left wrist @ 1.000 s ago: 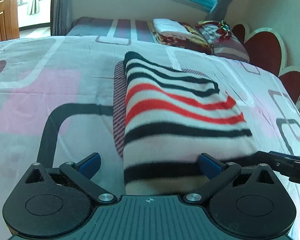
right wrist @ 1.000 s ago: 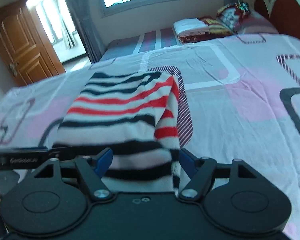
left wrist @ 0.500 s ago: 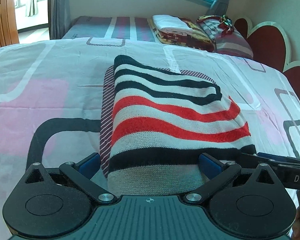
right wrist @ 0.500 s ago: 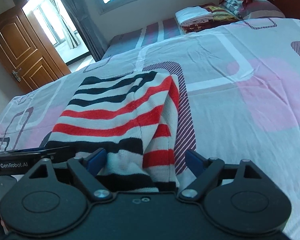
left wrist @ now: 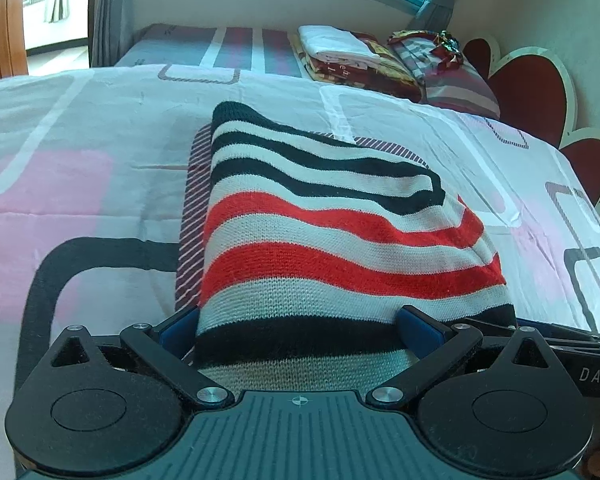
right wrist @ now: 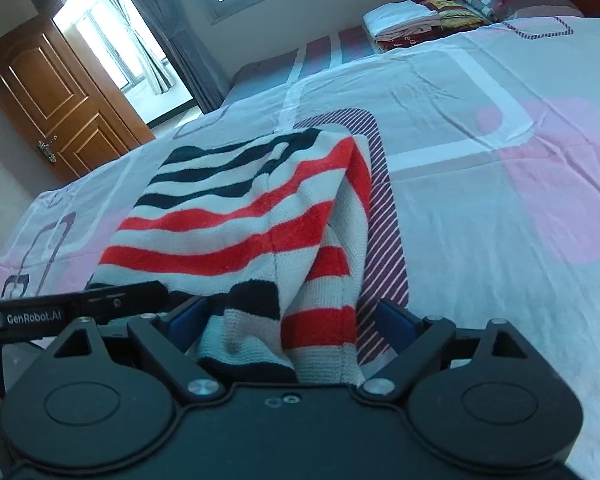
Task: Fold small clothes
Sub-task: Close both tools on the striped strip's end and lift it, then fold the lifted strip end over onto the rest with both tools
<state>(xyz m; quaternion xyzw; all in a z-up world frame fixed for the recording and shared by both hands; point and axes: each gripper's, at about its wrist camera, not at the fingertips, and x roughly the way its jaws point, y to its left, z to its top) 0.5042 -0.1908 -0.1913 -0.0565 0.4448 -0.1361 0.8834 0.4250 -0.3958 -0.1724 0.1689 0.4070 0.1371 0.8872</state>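
A small knitted sweater (left wrist: 340,240) with black, red and white stripes lies folded on the bed; it also shows in the right wrist view (right wrist: 244,224). Its near edge is lifted and drapes over both grippers. My left gripper (left wrist: 300,330) is wide apart, with the sweater's near left part lying between its blue fingertips (left wrist: 418,326). My right gripper (right wrist: 292,322) is also wide apart, with the sweater's near right corner bunched between its fingertips (right wrist: 392,318). Each gripper's side shows in the other's view, close beside it.
The bed sheet (left wrist: 80,184) is white and pink with dark line patterns. Folded laundry and pillows (left wrist: 352,52) are stacked at the far end. A heart-shaped headboard (left wrist: 536,92) is on the right. A wooden door (right wrist: 48,96) stands beyond the bed's left side.
Both grippers have lifted the sweater's near edge and carried it forward, so the cloth sits higher and closer to both cameras. The jaws have stayed wide apart.
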